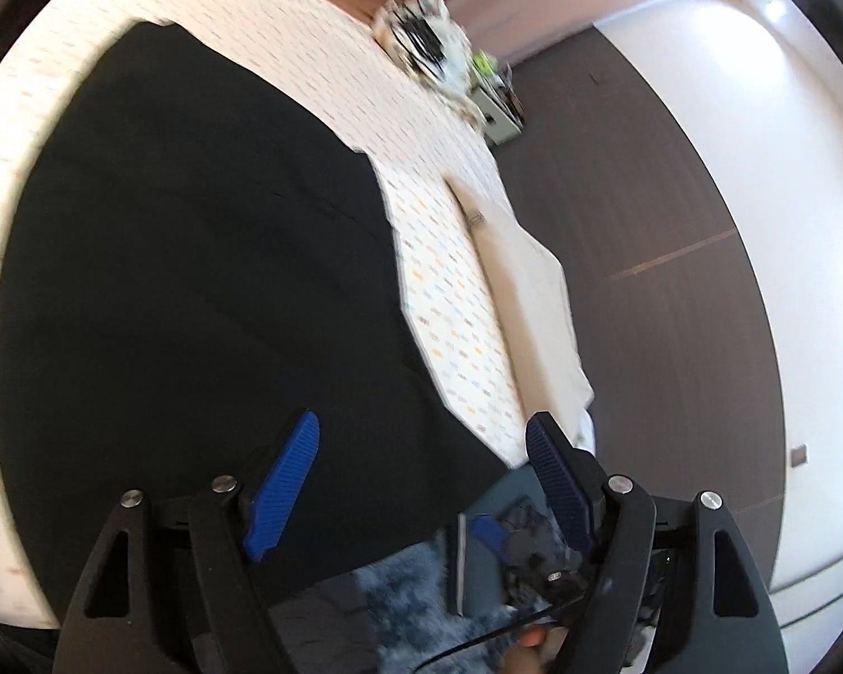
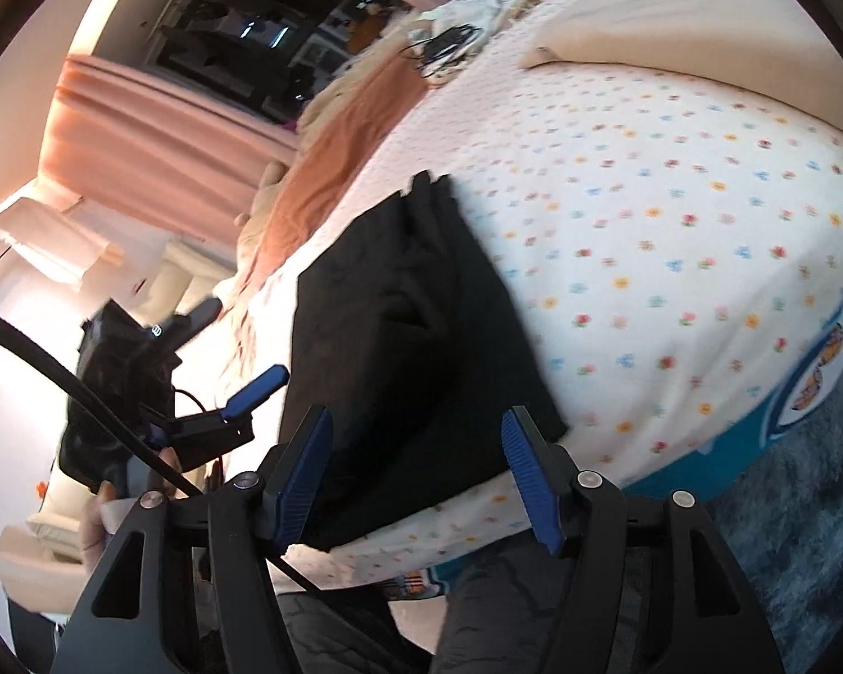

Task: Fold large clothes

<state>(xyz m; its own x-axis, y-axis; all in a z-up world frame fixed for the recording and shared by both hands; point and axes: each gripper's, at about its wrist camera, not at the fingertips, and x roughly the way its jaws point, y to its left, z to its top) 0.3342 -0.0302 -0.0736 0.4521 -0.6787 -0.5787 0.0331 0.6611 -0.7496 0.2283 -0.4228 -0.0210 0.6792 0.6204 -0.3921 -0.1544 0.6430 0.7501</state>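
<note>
One tangled cable pile [image 2: 449, 42] beyond garment [image 2: 410, 337]

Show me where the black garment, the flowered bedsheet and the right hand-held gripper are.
black garment [image 2: 399, 303], right wrist view, middle of the cloth.
flowered bedsheet [image 2: 674, 224], right wrist view, bare part.
right hand-held gripper [image 2: 416, 427], right wrist view, between its open fingertips.

Bed w/ floral-print sheet [image 2: 674, 236], black garment [image 2: 410, 337] spread flat on it, cream pillow [image 2: 685, 17] at far end
</note>
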